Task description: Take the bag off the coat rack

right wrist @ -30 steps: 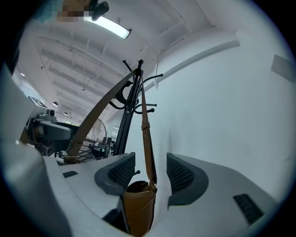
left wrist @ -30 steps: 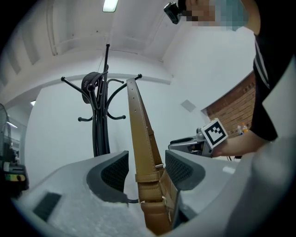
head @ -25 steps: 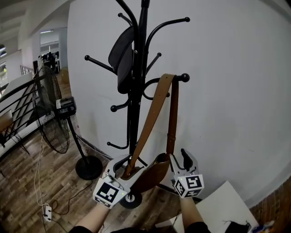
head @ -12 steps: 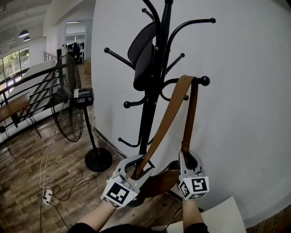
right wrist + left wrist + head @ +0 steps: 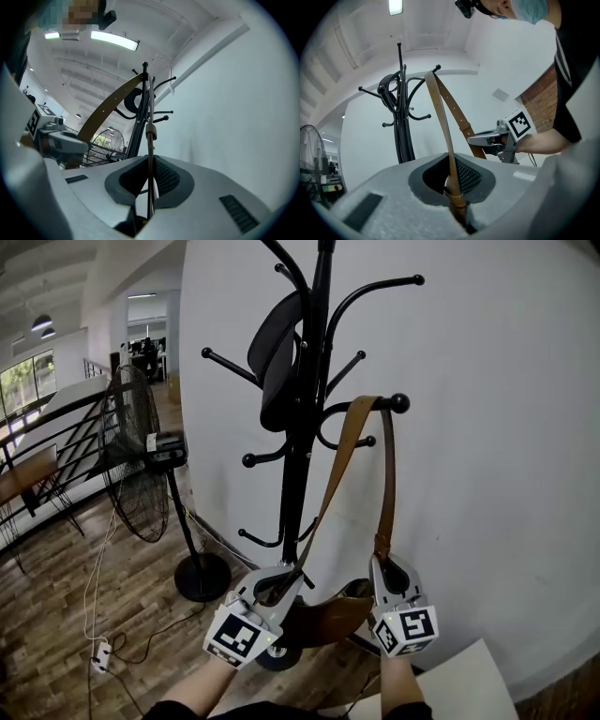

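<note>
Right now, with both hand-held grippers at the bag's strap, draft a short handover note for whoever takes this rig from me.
Left hand-held gripper: shut on the strap, on its left run just above the bag.
Right hand-held gripper: jaws have just been closing with the strap's right run between them, and they look clamped on it.
Strap: looped over a ball-tipped hook of the coat rack. The bag hangs below, between the two grippers.
Done: both grips taken.
Left: lift the strap up and off the hook, then carry the bag clear of the rack.
</note>
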Demonstrator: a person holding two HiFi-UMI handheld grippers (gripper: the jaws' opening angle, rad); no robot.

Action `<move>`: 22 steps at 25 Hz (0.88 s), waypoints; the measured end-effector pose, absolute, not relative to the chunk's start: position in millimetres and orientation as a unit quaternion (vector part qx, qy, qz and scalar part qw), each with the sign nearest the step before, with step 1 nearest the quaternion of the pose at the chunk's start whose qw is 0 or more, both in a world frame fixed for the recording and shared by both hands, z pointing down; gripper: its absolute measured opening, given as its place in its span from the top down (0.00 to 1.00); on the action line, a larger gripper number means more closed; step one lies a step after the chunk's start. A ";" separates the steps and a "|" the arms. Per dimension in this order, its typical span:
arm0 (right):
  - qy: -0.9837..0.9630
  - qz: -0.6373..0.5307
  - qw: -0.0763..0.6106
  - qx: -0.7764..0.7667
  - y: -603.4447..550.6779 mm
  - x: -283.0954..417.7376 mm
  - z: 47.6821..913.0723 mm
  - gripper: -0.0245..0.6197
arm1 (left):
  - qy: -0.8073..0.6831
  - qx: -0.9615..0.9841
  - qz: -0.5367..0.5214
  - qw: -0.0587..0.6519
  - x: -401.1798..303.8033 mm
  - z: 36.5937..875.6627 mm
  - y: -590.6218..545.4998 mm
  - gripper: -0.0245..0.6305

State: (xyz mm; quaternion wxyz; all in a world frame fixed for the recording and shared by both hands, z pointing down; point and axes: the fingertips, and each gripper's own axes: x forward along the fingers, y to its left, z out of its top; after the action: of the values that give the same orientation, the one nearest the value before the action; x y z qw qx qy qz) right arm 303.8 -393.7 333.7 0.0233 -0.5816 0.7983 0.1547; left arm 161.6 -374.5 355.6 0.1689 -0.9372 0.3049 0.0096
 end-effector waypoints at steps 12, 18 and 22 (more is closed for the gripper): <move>0.784 0.156 0.026 -0.601 -368.7 304.3 311.3 0.92 | 0.242 -0.950 0.011 0.198 156.8 334.2 -364.7 0.94; 0.776 0.166 0.019 -0.609 -358.2 301.3 297.4 0.92 | 0.228 -0.951 0.016 0.209 157.2 320.4 -361.1 0.94; 0.769 0.167 0.024 -0.616 -350.2 302.5 291.7 0.92 | 0.219 -0.952 0.023 0.215 156.2 311.6 -358.3 0.94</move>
State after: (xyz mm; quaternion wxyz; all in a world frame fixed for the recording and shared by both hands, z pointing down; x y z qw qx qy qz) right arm 302.5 -350.2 291.7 0.0237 -0.6163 0.7693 0.1665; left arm 156.2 -358.3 311.6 0.2146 -0.9516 0.2190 0.0230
